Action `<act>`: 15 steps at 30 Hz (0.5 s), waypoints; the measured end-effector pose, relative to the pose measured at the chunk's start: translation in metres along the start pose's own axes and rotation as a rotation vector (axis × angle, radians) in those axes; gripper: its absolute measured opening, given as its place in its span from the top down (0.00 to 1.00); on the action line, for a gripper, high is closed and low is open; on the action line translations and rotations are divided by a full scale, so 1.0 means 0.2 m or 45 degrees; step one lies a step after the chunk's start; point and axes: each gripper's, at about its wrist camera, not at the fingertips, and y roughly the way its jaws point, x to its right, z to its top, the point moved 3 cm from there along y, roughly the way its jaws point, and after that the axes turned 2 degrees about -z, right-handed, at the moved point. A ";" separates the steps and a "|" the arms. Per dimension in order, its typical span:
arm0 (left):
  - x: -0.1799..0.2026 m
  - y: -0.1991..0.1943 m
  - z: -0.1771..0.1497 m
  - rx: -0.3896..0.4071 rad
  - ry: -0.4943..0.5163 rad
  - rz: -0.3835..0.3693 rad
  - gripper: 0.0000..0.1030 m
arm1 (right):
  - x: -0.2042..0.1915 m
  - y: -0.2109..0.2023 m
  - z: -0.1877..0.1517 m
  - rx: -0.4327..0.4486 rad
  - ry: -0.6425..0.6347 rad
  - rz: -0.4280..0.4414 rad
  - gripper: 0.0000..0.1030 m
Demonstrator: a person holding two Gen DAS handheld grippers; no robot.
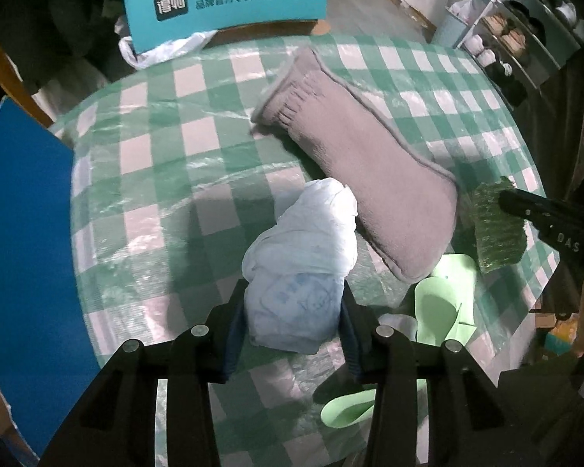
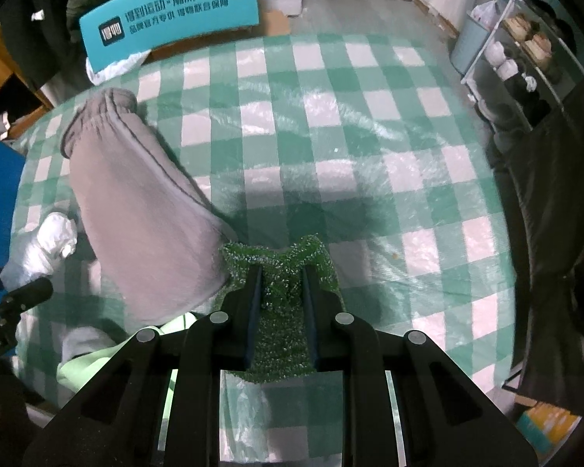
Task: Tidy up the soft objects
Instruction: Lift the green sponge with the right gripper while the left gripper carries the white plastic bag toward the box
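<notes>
A white crumpled cloth bundle [image 1: 303, 233] is pinched at its near end by my left gripper [image 1: 292, 288], which is shut on it, over the checked table. A long grey knitted soft piece [image 1: 362, 163] lies diagonally behind the bundle. In the right wrist view this grey piece [image 2: 136, 214] is at the left. My right gripper [image 2: 282, 270] is shut on a green scrubbing pad [image 2: 288, 334], which bulges between and above the fingers. The same pad [image 1: 494, 233] shows at the right of the left wrist view, held just past the grey piece's near end.
Green-and-white checked plastic cloth covers the table [image 1: 155, 155]. Pale green slippers [image 1: 444, 295] lie by the near edge. A teal printed box [image 1: 222, 0] stands beyond the far edge, a blue panel [image 1: 19, 233] at the left, a shoe rack [image 2: 525, 58] at the right.
</notes>
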 end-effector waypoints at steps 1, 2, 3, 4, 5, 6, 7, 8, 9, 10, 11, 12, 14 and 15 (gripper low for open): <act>0.00 -0.01 0.00 0.004 -0.001 0.003 0.58 | 0.00 -0.02 0.00 0.012 0.002 -0.002 0.83; 0.00 -0.02 0.00 0.011 -0.001 0.006 0.58 | 0.00 -0.04 0.00 0.023 0.005 0.000 0.83; -0.01 -0.03 0.00 0.017 -0.002 0.008 0.58 | 0.01 -0.06 0.00 0.036 0.008 0.004 0.83; -0.01 -0.04 0.00 0.024 -0.003 0.008 0.58 | 0.01 -0.08 0.00 0.045 0.007 0.008 0.83; -0.01 -0.06 0.00 0.033 -0.004 0.009 0.58 | 0.01 -0.09 0.00 0.055 0.008 0.010 0.83; -0.01 -0.07 0.00 0.040 -0.003 0.010 0.58 | 0.00 -0.10 0.00 0.060 0.008 0.012 0.83; -0.01 -0.09 -0.01 0.049 -0.001 0.011 0.58 | 0.00 -0.12 0.00 0.070 0.005 0.017 0.83; -0.01 -0.10 -0.01 0.056 0.000 0.014 0.58 | -0.01 -0.13 0.00 0.077 0.004 0.020 0.83; -0.01 -0.12 -0.01 0.065 0.000 0.017 0.58 | -0.02 -0.14 0.00 0.082 0.002 0.023 0.83; -0.01 -0.13 -0.02 0.073 0.001 0.019 0.58 | -0.03 -0.16 0.00 0.092 -0.003 0.029 0.83; -0.01 -0.15 -0.02 0.081 0.001 0.022 0.58 | -0.03 -0.17 0.00 0.099 -0.005 0.031 0.83; -0.01 -0.17 -0.02 0.090 0.000 0.025 0.58 | -0.04 -0.19 0.00 0.106 -0.008 0.035 0.83; -0.02 -0.19 -0.03 0.102 0.001 0.028 0.58 | -0.06 -0.22 0.00 0.124 -0.014 0.047 0.83; -0.02 -0.20 -0.03 0.108 0.002 0.030 0.58 | -0.07 -0.24 0.00 0.131 -0.019 0.054 0.83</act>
